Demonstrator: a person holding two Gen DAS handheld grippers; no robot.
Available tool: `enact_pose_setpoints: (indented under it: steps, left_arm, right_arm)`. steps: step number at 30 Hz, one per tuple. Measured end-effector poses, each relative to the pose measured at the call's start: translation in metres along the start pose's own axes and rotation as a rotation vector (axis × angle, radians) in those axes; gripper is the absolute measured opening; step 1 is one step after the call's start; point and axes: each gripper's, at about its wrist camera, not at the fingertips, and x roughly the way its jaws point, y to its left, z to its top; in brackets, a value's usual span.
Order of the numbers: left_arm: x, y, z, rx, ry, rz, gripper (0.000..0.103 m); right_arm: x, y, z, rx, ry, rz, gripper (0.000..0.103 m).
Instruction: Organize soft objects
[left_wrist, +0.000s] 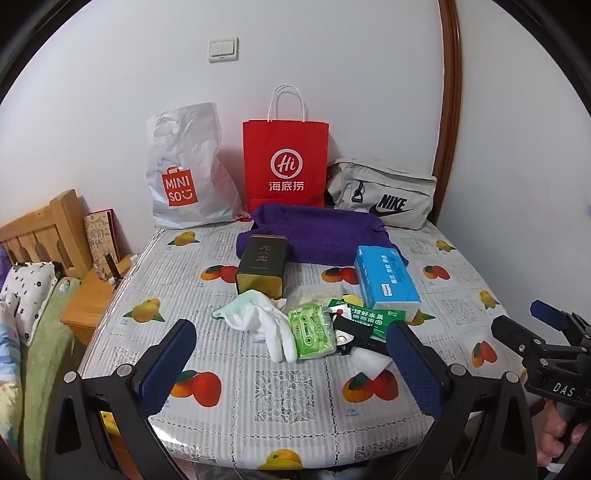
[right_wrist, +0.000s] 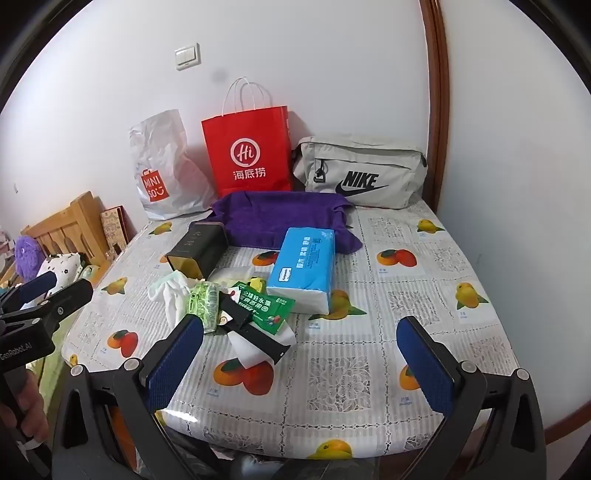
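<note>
A pile lies mid-table: a white glove (left_wrist: 258, 317) (right_wrist: 170, 293), a green tissue pack (left_wrist: 311, 332) (right_wrist: 202, 299), a green fruit pouch (left_wrist: 364, 317) (right_wrist: 266, 306), a black strap (right_wrist: 255, 328) and a white sponge (right_wrist: 258, 341). A blue tissue pack (left_wrist: 386, 278) (right_wrist: 303, 267) and a dark tin (left_wrist: 263, 264) (right_wrist: 197, 249) lie behind, before a purple towel (left_wrist: 314, 232) (right_wrist: 284, 214). My left gripper (left_wrist: 291, 363) is open and empty, just short of the pile. My right gripper (right_wrist: 301, 360) is open and empty, near the front edge.
Against the wall stand a white Miniso bag (left_wrist: 184, 173) (right_wrist: 162, 170), a red paper bag (left_wrist: 285, 162) (right_wrist: 249, 155) and a grey Nike pouch (left_wrist: 384, 192) (right_wrist: 360, 171). A wooden bedside stand (left_wrist: 92, 295) and bedding (left_wrist: 26, 295) are left of the fruit-print tablecloth (left_wrist: 288, 398) (right_wrist: 369, 369).
</note>
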Motion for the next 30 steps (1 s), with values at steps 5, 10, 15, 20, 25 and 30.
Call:
enact_pose_setpoints:
  steps: [5, 10, 15, 20, 25, 30]
  left_arm:
    - [-0.002, 0.0, -0.001, 0.005, -0.029, 0.001, 0.103]
    - [-0.005, 0.0, -0.001, 0.007, -0.027, 0.001, 0.103]
    - [-0.01, 0.002, -0.002, -0.004, -0.025, 0.003, 0.103]
    - [-0.01, 0.003, 0.002, 0.003, -0.021, 0.004, 0.103]
    - [-0.008, 0.005, 0.006, 0.006, -0.017, 0.008, 0.103]
    - [-0.008, 0.005, 0.005, 0.006, -0.018, 0.007, 0.103]
  right_arm:
    - [-0.001, 0.003, -0.001, -0.006, 0.003, -0.007, 0.103]
    - [-0.009, 0.007, 0.0, -0.006, -0.007, -0.002, 0.103]
    - [-0.009, 0.007, -0.001, -0.014, -0.017, -0.004, 0.103]
    - [-0.006, 0.007, 0.001, -0.014, -0.015, 0.0, 0.103]
    - [-0.007, 0.008, 0.002, -0.016, -0.015, 0.0, 0.103]
    - [-0.007, 0.008, 0.003, -0.019, -0.015, 0.001, 0.103]
